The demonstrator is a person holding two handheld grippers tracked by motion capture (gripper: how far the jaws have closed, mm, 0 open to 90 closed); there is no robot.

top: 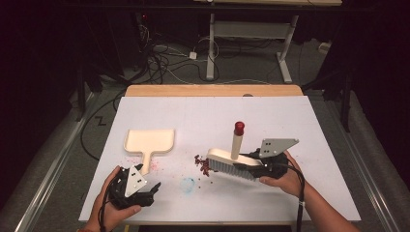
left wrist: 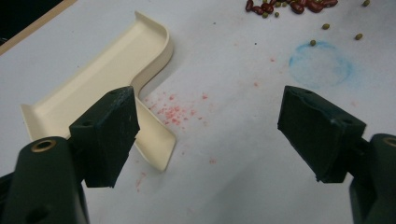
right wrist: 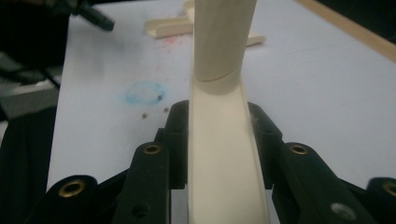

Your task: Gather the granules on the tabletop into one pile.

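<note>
The cream plastic hand brush (top: 231, 165), with an upright cream handle capped in red, is held at the right of the white worktop (top: 290, 121), its bristle edge resting on the surface. The right tool (top: 263, 166) is closed on the back of the brush; in the right gripper view the brush body (right wrist: 224, 154) is seen clamped between the two black pads, both pressed against its sides. A small heap of dark red beans (top: 202, 163) lies touching the left end of the brush, with a few loose green beans scattered just beyond it.

The left tool (top: 153, 189) is found wide open at the near left of the worktop, and nothing is held or touched by it; in the left gripper view bare worktop is seen between its pads (left wrist: 112, 135). The cream plastic dustpan (top: 150, 143) lies flat just ahead of the left tool, its handle pointing toward the person, well apart from the brush. A faint blue ring mark (top: 186, 184) is noted on the worktop between the two tools.
</note>
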